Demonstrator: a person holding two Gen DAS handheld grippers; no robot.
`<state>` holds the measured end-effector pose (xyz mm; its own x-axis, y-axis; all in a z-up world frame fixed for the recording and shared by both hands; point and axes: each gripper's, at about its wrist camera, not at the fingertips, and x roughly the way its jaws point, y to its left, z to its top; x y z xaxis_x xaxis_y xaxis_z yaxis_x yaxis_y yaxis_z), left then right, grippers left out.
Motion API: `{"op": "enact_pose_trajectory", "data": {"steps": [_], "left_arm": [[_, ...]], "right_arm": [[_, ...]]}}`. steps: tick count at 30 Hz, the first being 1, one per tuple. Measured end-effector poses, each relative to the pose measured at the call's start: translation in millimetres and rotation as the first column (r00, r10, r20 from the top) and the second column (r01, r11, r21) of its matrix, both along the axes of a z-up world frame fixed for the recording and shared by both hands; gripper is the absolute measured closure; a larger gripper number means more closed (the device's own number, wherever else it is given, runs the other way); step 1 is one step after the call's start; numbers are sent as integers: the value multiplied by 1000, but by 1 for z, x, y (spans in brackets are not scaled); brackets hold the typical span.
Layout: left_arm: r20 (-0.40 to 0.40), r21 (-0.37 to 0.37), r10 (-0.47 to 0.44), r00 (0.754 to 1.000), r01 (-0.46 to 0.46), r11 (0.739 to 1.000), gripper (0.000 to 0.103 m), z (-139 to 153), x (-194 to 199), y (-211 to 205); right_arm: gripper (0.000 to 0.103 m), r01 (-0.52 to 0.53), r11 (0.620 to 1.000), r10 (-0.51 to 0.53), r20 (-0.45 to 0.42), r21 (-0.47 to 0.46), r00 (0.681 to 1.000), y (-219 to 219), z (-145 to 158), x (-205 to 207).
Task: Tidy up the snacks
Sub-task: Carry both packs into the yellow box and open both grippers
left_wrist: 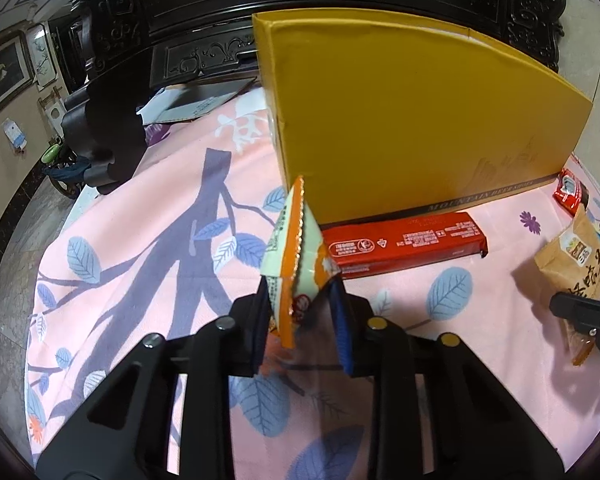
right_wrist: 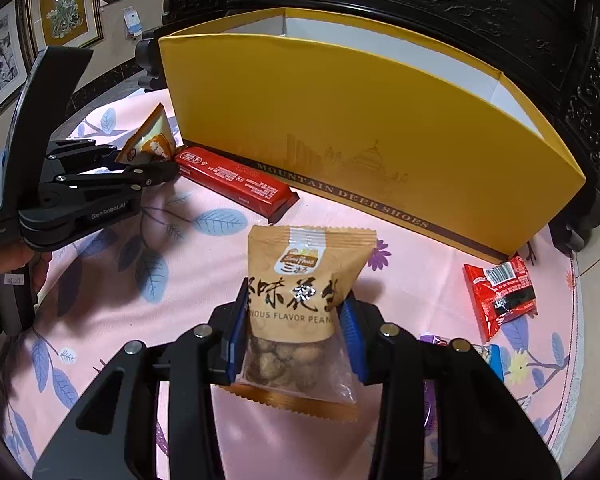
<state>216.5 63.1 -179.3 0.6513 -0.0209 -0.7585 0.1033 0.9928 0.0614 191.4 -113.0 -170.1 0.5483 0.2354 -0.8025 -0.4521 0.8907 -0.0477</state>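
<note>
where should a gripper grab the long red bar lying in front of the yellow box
Grip the long red bar across its narrow width near the middle, coming from above. It lies flat on the pink cloth, with one long edge close to the yellow box, so a sideways approach looks blocked; its near long edge looks free.

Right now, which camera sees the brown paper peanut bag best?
The right wrist view: the brown paper peanut bag fills the middle, label readable, clamped in the right gripper. The left wrist view shows it only at the far right edge, partly cut off.
</note>
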Motion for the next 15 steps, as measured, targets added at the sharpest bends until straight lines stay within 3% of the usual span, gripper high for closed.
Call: {"op": "enact_pose_trajectory", "data": {"steps": [10,15], "left_arm": [[36,-28,3,999,-2,1000,81,10,-18,2],[5,-53,-2,1000,2,999,81,11,-24,3]], "right_arm": [[61,-3,1000,3,6,8,1000,-7,4,-6],[61,-10,1000,10,2,9,1000,-4,4,-7]]}}
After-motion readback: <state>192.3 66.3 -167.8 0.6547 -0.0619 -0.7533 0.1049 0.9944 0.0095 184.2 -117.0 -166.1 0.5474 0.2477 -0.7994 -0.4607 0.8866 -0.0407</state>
